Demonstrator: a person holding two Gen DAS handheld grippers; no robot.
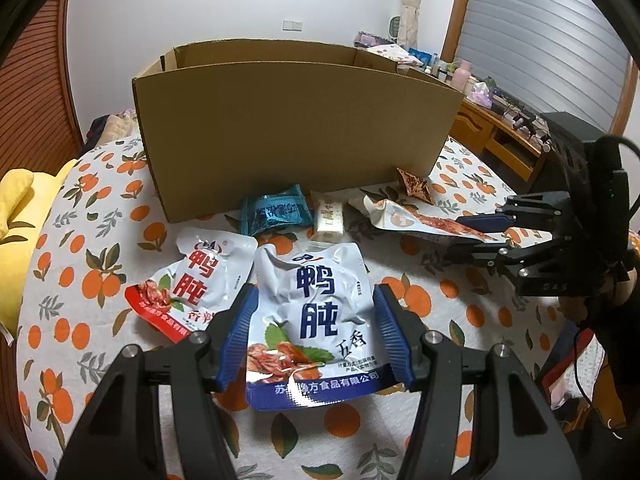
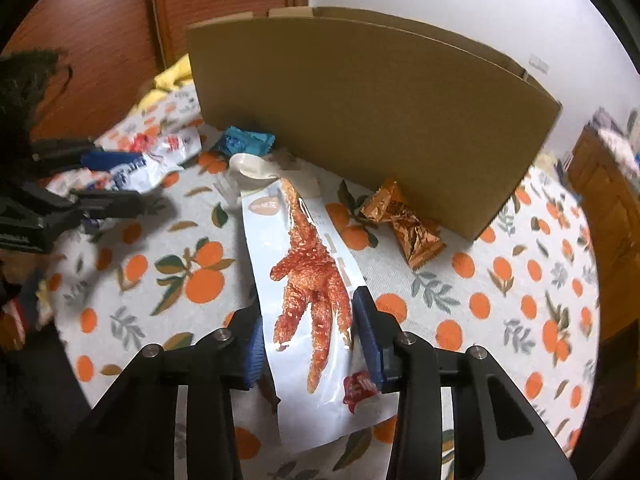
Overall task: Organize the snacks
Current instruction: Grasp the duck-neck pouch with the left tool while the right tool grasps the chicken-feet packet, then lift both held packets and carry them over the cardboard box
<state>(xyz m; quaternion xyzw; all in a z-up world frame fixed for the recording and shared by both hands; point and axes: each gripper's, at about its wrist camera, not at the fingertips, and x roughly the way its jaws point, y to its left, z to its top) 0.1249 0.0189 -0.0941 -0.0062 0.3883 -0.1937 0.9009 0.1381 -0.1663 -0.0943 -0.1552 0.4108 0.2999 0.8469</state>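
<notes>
With the left gripper (image 1: 316, 332) clamped on the blue duck pouch (image 1: 316, 320) and the right gripper (image 2: 308, 340) pinching the chicken-foot pouch (image 2: 308, 280) between its jaws, either slick packet could slip when lifted toward the cardboard box (image 1: 296, 120) beyond the jaws.

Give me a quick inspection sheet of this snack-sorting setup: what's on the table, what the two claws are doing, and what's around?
Surface: cloth with orange-fruit print, covering the table.
Job's things: open cardboard box at the back; blue-lettered duck pouch; red-lettered duck pouch; chicken-foot pouch; teal packet; small white packet; orange-brown packet against the box.
Clutter: nothing seen on the cloth besides snacks.
Grippers: left gripper has pads pressing both edges of the blue-lettered duck pouch; right gripper straddles the chicken-foot pouch, pads against its sides.
Cables: black cable below the right gripper.
Surroundings: yellow fabric, wooden dresser crowded with bottles, window blind.
</notes>
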